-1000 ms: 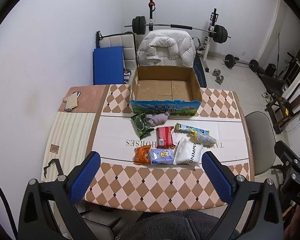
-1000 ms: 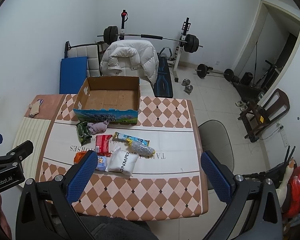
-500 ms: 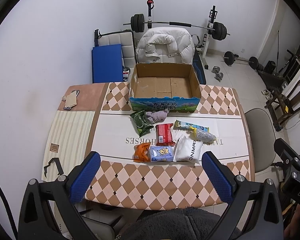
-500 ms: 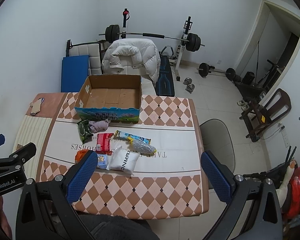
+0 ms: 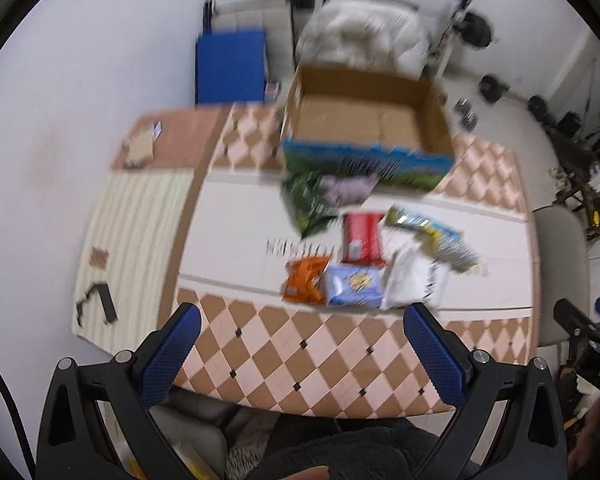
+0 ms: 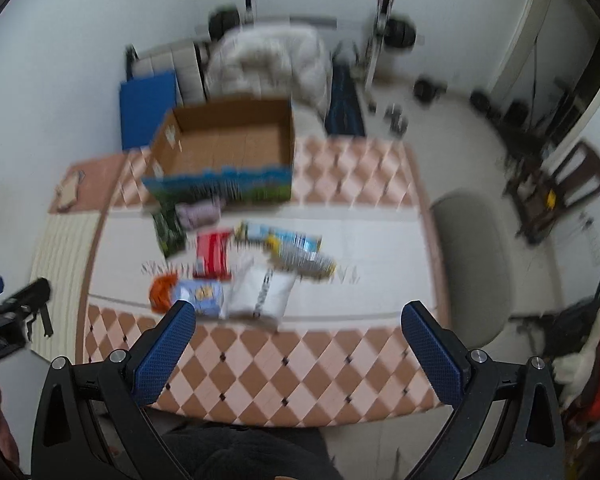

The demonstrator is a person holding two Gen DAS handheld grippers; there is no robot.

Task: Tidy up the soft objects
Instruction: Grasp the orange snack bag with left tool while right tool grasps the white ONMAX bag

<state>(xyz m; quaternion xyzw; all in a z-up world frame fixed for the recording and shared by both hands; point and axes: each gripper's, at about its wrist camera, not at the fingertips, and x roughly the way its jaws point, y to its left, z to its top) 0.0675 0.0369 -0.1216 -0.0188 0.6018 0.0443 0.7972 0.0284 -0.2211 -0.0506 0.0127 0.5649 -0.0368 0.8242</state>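
Observation:
Several soft packets lie in the middle of the table: a green bag (image 5: 310,204), a lilac cloth (image 5: 350,190), a red pack (image 5: 362,238), an orange bag (image 5: 305,282), a light-blue pack (image 5: 354,286), a white pouch (image 5: 414,280) and a yellow-blue packet (image 5: 424,228). An open, empty cardboard box (image 5: 364,120) stands behind them. My left gripper (image 5: 300,356) is open and empty, high above the near table edge. My right gripper (image 6: 298,354) is open and empty too. The white pouch (image 6: 264,294) and box (image 6: 228,144) show in the right wrist view. Both views are blurred.
The table (image 5: 300,364) has a checked cloth. A black clip (image 5: 98,304) and a small card (image 5: 140,148) lie on its left side. A grey chair (image 6: 472,268) stands at the right. Gym gear, a white jacket (image 5: 364,36) and a blue mat (image 5: 230,66) are behind.
Both grippers have moved down and forward toward the table, so the packets and box look larger. The views have become blurred from motion. Nothing on the table has moved.

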